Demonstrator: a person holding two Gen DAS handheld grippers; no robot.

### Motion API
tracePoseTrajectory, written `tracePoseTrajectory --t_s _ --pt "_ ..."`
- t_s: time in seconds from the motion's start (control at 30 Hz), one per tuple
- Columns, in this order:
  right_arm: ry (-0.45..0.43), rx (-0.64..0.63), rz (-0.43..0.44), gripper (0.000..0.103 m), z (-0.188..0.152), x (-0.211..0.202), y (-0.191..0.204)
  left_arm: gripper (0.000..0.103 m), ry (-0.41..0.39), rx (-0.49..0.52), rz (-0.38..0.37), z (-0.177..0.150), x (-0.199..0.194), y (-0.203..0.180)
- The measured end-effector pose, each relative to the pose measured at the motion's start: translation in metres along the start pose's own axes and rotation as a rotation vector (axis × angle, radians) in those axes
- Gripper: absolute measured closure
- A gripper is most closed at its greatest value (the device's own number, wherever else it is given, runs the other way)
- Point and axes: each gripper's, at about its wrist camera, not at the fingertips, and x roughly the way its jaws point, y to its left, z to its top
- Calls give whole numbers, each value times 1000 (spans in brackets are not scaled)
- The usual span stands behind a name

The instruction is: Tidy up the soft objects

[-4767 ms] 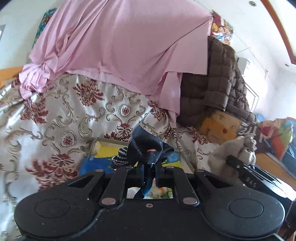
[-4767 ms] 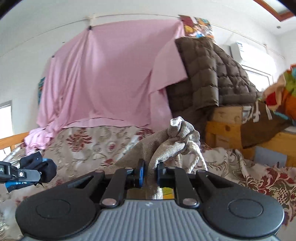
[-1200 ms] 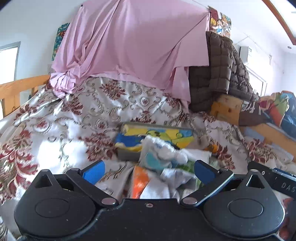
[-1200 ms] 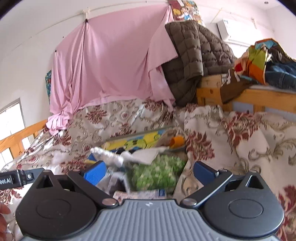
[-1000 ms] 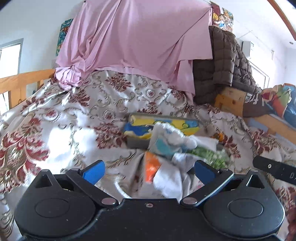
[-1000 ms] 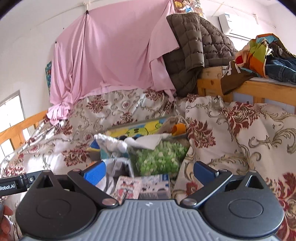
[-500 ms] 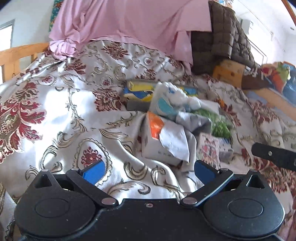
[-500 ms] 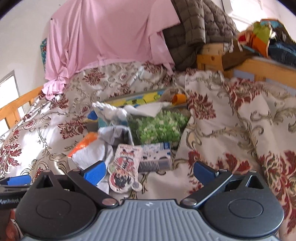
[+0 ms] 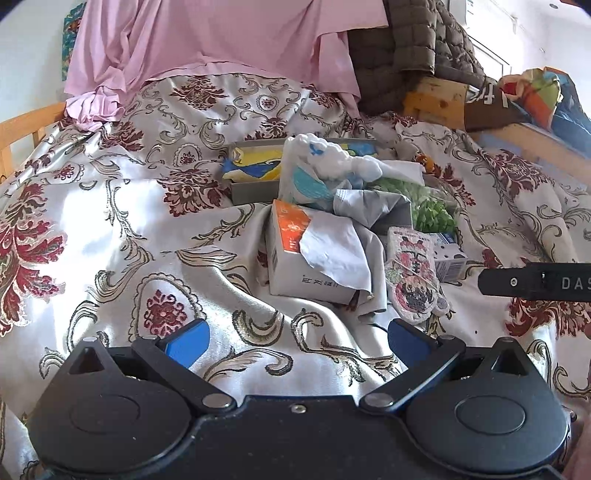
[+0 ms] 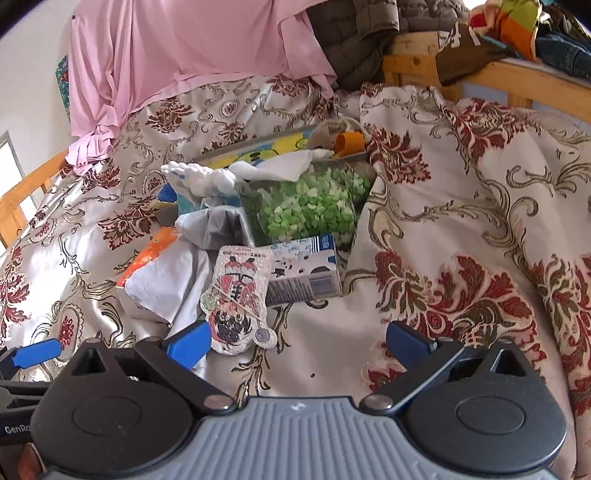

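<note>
A heap of items lies on the floral bedspread [image 9: 110, 229]. It holds a white fluffy plush [image 9: 332, 158], a grey cloth [image 9: 369, 210], a white and orange tissue pack [image 9: 295, 258], a bag of green pieces [image 9: 428, 210], a flat cartoon-print pouch [image 9: 413, 284] and a small carton [image 9: 448, 258]. Behind the heap sits a grey tray [image 9: 251, 192] with a yellow and blue picture. My left gripper [image 9: 297, 341] is open and empty, just short of the tissue pack. My right gripper [image 10: 297, 343] is open and empty, its left fingertip beside the pouch [image 10: 236, 295]. The carton [image 10: 303, 273] and green bag [image 10: 310, 203] lie beyond.
A pink sheet [image 9: 221, 33] and a brown quilted jacket [image 9: 406, 48] hang at the back. A wooden bed rail [image 10: 22, 192] runs on the left, and a wooden shelf [image 10: 480, 74] piled with clothes stands at the right. The bedspread rises in a fold [image 10: 480, 184] right of the heap.
4.8 s ago the left gripper was shut on a dark sock and the right on a beige bag; both have been open and empty since. Both views have tilted down toward the heap.
</note>
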Motion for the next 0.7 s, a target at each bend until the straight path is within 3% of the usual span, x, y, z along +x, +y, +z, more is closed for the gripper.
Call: tracePoseTrajectory --t_s 0.5,0.6,0.7 --pt "22 38 18 0 5 10 -6 1 -17 54 -84 6 10 -8" --pt "4 47 63 0 14 13 -13 1 -39 94 -105 8 13 -13" --pt "38 46 111 0 23 23 -19 1 -52 143 -125 12 18 -16"
